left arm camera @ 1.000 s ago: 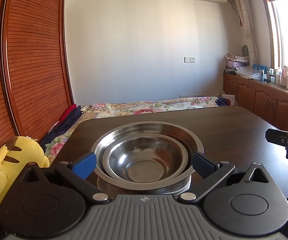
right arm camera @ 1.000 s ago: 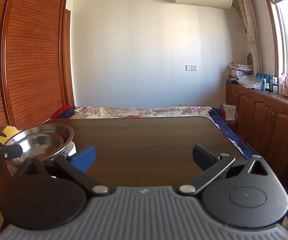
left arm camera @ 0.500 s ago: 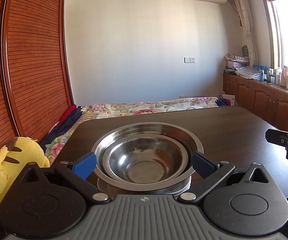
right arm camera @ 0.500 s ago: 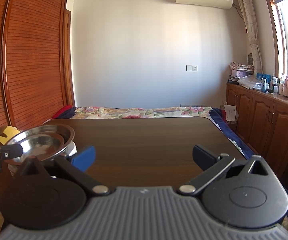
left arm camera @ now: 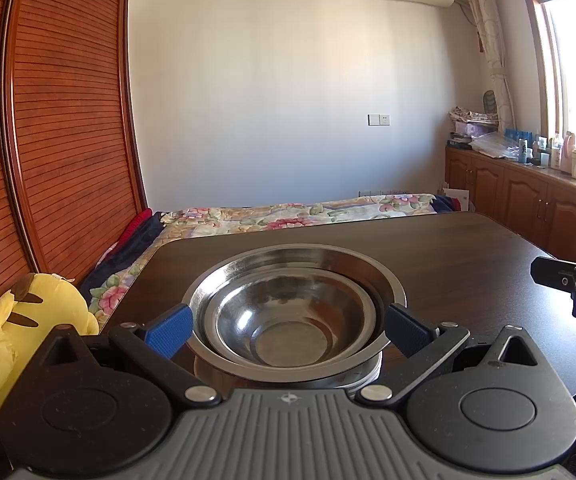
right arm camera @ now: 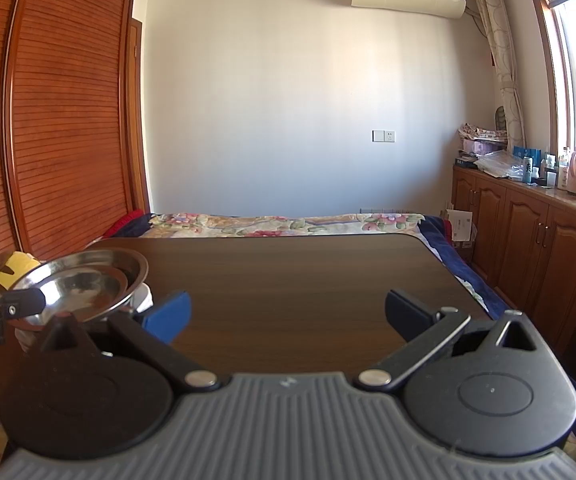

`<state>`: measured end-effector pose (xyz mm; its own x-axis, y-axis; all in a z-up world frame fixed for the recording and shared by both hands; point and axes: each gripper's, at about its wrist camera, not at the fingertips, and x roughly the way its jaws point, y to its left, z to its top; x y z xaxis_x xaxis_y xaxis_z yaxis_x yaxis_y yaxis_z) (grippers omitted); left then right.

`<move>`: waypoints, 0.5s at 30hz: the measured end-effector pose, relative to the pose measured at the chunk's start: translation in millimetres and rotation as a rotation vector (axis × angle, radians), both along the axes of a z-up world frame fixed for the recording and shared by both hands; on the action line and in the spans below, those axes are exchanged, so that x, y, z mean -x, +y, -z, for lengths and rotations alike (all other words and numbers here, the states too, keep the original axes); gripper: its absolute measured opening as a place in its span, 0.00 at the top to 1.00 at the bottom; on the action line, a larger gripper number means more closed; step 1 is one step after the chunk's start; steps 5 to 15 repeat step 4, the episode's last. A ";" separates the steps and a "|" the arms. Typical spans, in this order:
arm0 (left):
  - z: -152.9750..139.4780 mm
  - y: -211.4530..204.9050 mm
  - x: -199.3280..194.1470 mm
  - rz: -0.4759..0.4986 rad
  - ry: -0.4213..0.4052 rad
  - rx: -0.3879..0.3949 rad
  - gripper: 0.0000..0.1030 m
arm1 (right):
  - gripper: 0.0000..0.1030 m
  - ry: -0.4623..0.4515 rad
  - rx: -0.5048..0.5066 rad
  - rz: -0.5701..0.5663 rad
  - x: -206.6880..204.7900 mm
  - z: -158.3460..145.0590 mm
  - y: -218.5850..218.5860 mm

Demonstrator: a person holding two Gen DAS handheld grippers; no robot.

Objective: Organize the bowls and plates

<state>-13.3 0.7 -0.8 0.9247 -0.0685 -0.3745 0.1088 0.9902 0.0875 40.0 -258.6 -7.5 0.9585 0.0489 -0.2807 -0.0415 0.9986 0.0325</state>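
Bowls nested between my left gripper fingers, spread wide, untouching; right gripper wide, empty, over desk.

A: What sits under the bowls?
B: White plates, I think; only a sliver of rim shows, so their number can't be told.

A: And the right gripper in the left view?
B: Cut off by the frame edge; only one finger shows.

A: The toy in the right view?
B: Mostly hidden behind the bowls.

A: The labels on the bottles?
B: Too small to read.
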 end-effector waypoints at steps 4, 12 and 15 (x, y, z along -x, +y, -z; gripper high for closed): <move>0.0 -0.1 -0.2 0.000 0.000 0.000 0.00 | 0.00 0.000 0.000 0.001 -0.5 0.1 0.4; 0.0 -0.1 -0.2 0.000 0.000 0.000 0.00 | 0.00 0.000 0.000 0.001 -0.5 0.1 0.4; 0.0 -0.1 -0.2 0.000 0.000 0.000 0.00 | 0.00 0.000 0.000 0.001 -0.5 0.1 0.4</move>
